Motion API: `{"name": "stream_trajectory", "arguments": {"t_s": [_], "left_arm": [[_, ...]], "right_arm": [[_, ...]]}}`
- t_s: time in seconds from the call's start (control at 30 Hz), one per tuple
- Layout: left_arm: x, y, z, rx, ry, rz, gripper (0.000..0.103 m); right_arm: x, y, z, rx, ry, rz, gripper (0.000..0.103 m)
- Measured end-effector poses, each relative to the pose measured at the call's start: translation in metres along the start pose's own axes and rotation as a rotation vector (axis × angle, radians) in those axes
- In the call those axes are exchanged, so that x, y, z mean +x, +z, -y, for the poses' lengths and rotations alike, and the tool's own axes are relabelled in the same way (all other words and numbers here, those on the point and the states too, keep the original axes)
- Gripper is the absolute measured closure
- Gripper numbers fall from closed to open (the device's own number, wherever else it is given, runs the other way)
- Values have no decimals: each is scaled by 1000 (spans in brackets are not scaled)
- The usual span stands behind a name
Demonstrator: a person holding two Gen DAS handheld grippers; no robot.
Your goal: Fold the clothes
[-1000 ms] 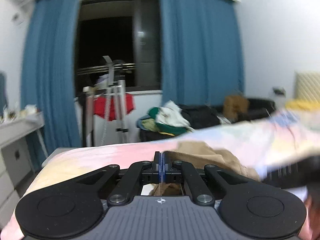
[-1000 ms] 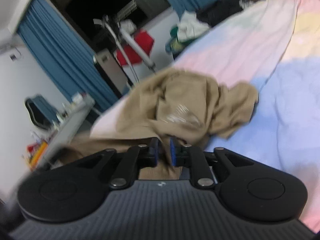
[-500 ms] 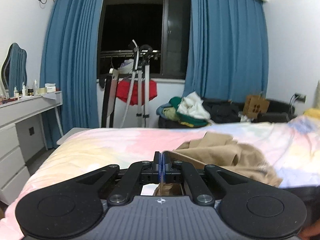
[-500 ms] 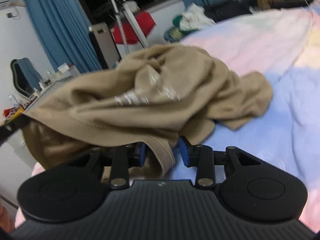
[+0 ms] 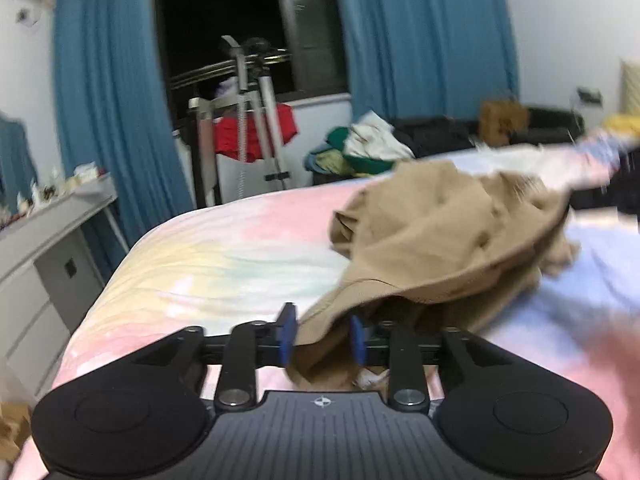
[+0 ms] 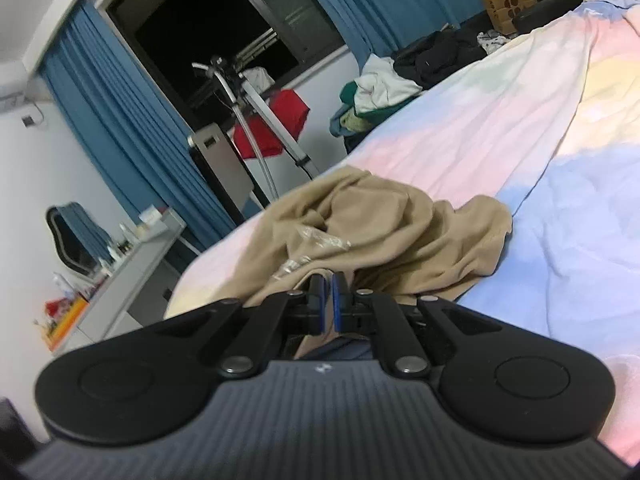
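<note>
Left gripper [image 5: 322, 338]: I see it spread apart, tan shirt [image 5: 436, 236] edge between the pads.
Right gripper [image 6: 328, 300]: I have it pinched on the shirt.
Bed [image 6: 500, 128]: shirt crumpled there.

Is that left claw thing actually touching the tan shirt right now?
Touching. The left wrist view shows the tan shirt draped between the left gripper's parted blue pads, its hem lying against the left pad, though the jaws stand open, not clamped.
</note>
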State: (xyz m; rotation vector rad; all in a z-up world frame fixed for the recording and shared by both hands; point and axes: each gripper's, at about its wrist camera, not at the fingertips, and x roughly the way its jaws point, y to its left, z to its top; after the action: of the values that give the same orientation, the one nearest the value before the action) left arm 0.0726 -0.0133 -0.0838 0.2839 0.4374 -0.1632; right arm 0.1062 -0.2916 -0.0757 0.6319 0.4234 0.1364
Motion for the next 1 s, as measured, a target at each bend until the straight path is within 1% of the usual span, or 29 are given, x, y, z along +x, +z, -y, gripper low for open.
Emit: {"name": "stream_trajectory", "arguments": {"t_s": [0.03, 0.13, 0.2, 0.3, 0.4, 0.47, 0.67, 0.7, 0.73, 0.77, 0.83, 0.9, 1.0], "left_arm": [[1, -2, 6, 32, 5, 0, 61], [6, -6, 23, 132, 20, 8, 59], [11, -8, 28, 164, 54, 11, 58], [22, -7, 26, 162, 94, 6, 58], [31, -5, 23, 166, 96, 15, 58], [35, -5, 24, 185, 92, 18, 58], [37, -2, 38, 284, 38, 53, 59], [37, -1, 39, 285, 31, 61, 60], [37, 1, 38, 270, 22, 68, 65], [35, 3, 35, 244, 12, 73, 80], [31, 9, 28, 173, -8, 84, 97], [24, 17, 16, 85, -28, 104, 99], [12, 30, -3, -57, -62, 137, 99]], "right_arm": [[-2, 1, -1, -7, 4, 6, 96], [-4, 2, -8, -43, 8, 17, 96], [-2, 1, -9, -56, 1, 5, 96], [2, -3, -9, -57, -13, -26, 96], [6, -6, -8, -58, -26, -58, 94], [8, -9, -8, -58, -35, -80, 94], [12, -14, -8, -69, -49, -110, 94], [13, -14, -8, -68, -51, -115, 94], [14, -15, -8, -65, -53, -120, 93], [15, -15, -8, -63, -55, -125, 93], [17, -16, -7, -57, -56, -137, 93], [19, -18, -5, -46, -50, -155, 93], [22, -20, -5, -36, -38, -180, 92]]}}
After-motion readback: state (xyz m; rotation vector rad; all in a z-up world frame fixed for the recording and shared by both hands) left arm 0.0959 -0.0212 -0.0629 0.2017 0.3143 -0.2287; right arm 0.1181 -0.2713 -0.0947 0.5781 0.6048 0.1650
